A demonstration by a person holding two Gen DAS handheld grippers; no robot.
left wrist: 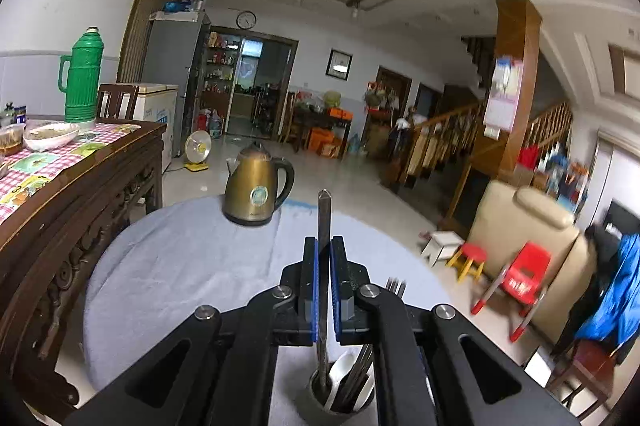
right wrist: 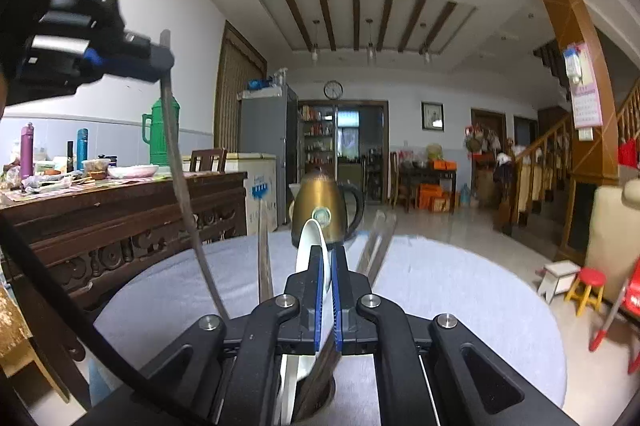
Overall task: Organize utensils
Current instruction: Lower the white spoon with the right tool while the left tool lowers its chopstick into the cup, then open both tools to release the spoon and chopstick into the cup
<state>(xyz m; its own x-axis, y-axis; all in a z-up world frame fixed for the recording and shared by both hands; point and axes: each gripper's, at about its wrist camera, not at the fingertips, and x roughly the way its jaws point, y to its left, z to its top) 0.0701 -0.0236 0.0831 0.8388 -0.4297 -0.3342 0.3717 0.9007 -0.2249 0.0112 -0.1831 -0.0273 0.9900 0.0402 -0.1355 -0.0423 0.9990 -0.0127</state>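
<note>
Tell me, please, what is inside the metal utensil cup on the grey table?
In the utensil cup stand a white spoon, dark metal handles and the lower end of a long metal utensil. Its bottom is hidden by the left gripper.

Both grippers are matte black linkage frames with triangular cut-outs and round silver pivot screws. The left gripper (left wrist: 324,250) and right gripper (right wrist: 326,260) carry blue ribbed pads. A thick black cable (right wrist: 60,302), seemingly the left unit's, curves along the right view's edge.
</note>
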